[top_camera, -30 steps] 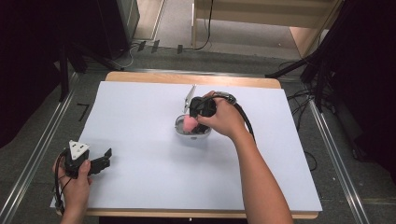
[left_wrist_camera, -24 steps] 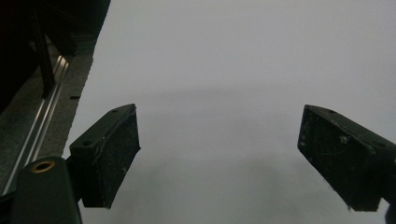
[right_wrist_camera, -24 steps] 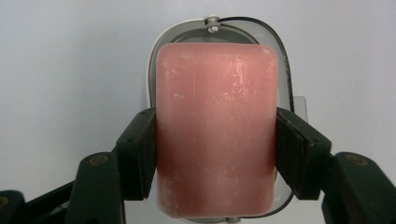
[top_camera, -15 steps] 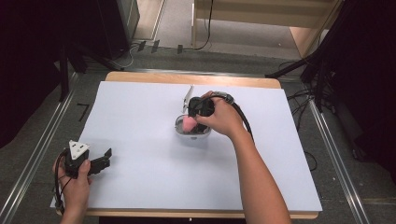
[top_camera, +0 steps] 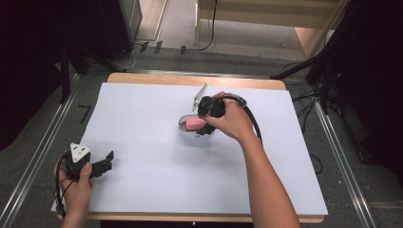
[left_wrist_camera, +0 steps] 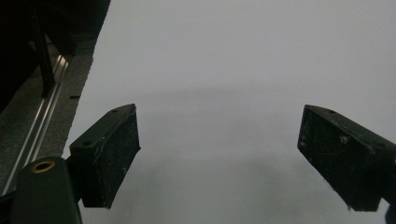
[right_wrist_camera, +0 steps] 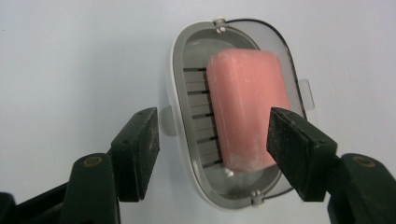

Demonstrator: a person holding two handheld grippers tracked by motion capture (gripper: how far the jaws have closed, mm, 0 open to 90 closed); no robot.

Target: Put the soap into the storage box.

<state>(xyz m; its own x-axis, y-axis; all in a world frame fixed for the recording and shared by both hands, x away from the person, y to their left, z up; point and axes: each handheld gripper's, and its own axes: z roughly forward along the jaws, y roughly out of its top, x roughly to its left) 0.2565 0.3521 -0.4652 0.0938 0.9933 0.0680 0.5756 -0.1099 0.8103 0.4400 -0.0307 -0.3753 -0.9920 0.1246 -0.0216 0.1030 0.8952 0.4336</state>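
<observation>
On tabletop [top_camera: 142,190], white sheet, wide bare room all round. Centre-far: soap dish [right_wrist_camera: 180,93], slatted insert, pink soap bar [right_wrist_camera: 245,112] lying inside toward one wall. Right gripper [right_wrist_camera: 212,149] above dish, jaws apart, straddling it w/o contact, prob. lined up to grasp. Near-left edge: left gripper [left_wrist_camera: 219,154] open, empty, parked.

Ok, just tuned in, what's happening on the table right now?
A person works at a white-covered table. The right gripper hovers open over a soap dish near the middle, where a pink soap bar lies on the slatted insert, off to one side. The jaws hold nothing. The left gripper sits open at the near left edge, idle.
</observation>
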